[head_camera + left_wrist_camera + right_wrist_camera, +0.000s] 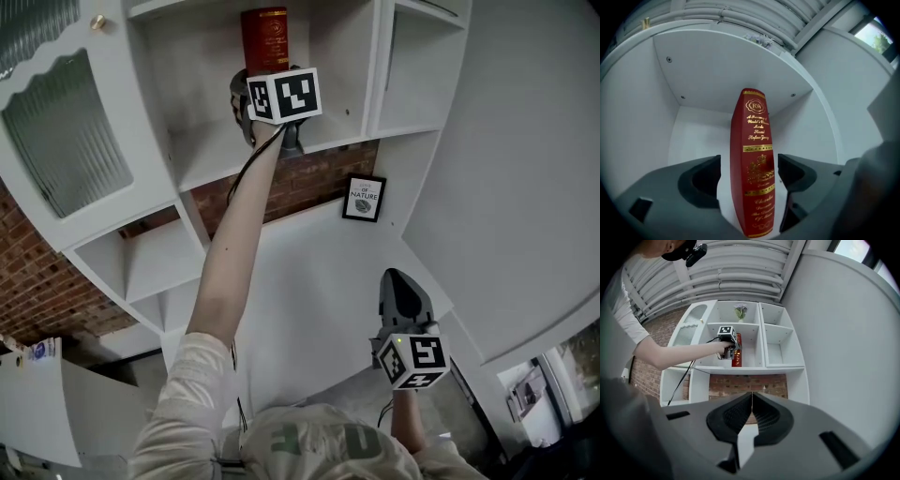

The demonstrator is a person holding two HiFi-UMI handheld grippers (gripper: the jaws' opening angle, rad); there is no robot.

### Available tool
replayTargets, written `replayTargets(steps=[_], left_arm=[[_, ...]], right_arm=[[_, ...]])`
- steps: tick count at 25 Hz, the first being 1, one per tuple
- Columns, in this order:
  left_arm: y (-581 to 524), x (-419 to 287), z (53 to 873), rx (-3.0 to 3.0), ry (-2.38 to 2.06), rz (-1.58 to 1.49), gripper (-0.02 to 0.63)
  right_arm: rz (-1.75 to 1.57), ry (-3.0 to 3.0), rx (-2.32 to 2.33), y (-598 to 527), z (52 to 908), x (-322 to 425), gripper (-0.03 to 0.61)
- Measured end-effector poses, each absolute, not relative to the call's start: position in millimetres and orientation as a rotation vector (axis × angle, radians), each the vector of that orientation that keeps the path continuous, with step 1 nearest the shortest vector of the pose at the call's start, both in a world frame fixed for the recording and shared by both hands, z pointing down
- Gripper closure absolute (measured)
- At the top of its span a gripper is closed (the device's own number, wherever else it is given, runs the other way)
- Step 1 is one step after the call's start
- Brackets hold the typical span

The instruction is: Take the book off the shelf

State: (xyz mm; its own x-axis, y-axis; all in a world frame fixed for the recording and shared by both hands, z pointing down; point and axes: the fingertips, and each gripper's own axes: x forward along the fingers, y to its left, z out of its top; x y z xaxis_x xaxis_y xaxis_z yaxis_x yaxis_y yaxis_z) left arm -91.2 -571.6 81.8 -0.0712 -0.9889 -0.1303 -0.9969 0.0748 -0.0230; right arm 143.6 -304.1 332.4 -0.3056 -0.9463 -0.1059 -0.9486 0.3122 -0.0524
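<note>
A red book with gold lettering stands upright in a middle compartment of the white shelf unit. My left gripper reaches into that compartment on an outstretched arm. In the left gripper view the book's spine stands between the jaws of the left gripper, which are spread wide and show a gap on the left side. The right gripper view shows the same book and the left gripper from a distance. My right gripper hangs low, away from the shelf, and its jaws are shut on nothing.
A small framed print leans against the brick wall under the shelf. A ribbed glass door closes the compartment to the left. A vase of flowers stands one compartment higher. A grey wall runs along the right.
</note>
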Motion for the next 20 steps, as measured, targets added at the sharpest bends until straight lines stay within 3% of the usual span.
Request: replayTargets(steps=[20], left_arm=[[-638.8,-94.5,89.3,-2.109,2.286,0.077,0.244]], right_arm=[[0.006,2.394,-1.855,-322.9,335.1,157.1,0.563]])
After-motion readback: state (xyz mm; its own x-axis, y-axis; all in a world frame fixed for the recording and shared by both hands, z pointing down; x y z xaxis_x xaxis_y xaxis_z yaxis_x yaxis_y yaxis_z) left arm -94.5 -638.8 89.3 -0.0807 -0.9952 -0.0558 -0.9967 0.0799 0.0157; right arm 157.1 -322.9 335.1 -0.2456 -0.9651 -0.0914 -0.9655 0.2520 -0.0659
